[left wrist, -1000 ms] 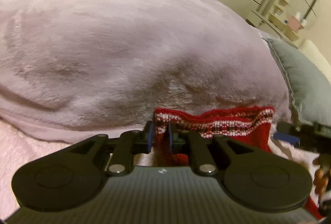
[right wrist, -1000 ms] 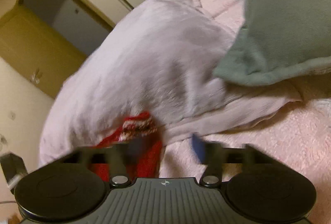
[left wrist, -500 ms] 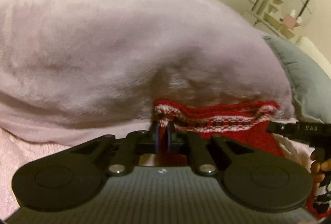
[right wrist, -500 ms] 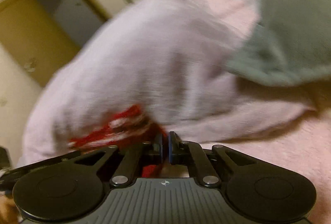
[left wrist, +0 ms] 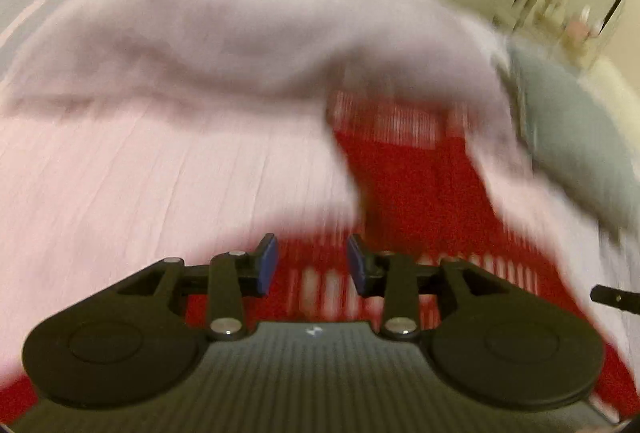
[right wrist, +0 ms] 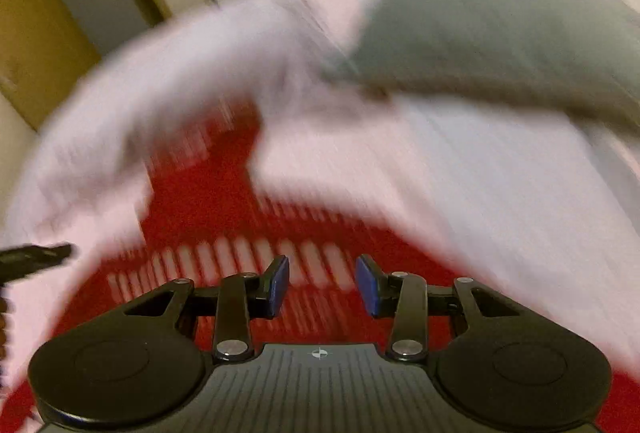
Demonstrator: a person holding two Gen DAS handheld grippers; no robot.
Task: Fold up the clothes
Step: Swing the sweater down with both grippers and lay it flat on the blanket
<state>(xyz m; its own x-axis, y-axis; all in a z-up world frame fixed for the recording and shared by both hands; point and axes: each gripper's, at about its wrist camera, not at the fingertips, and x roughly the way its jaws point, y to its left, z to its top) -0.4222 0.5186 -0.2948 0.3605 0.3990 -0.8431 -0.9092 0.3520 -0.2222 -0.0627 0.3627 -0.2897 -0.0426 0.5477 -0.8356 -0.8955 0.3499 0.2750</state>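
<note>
A red knitted garment (left wrist: 404, 177) with white patterned bands lies on the pink bed cover, its far end against the lilac blanket. In the right wrist view the same red garment (right wrist: 208, 193) runs from the blanket toward me. My left gripper (left wrist: 312, 265) is open above a white patterned band, with nothing between its blue pads. My right gripper (right wrist: 322, 285) is open too, over the garment's near patterned band. Both views are heavily blurred.
A bulky lilac blanket (left wrist: 240, 25) fills the far side of the bed. A grey-green pillow (right wrist: 500, 25) lies at the right. Pink bed cover (left wrist: 140, 185) spreads to the left. Pale closet doors stand behind. The other gripper's tip (left wrist: 612, 297) shows at the right edge.
Both grippers were shut on the garment's patterned edge half a second ago; now both are open and pulled back, and the garment lies stretched out on the bed.
</note>
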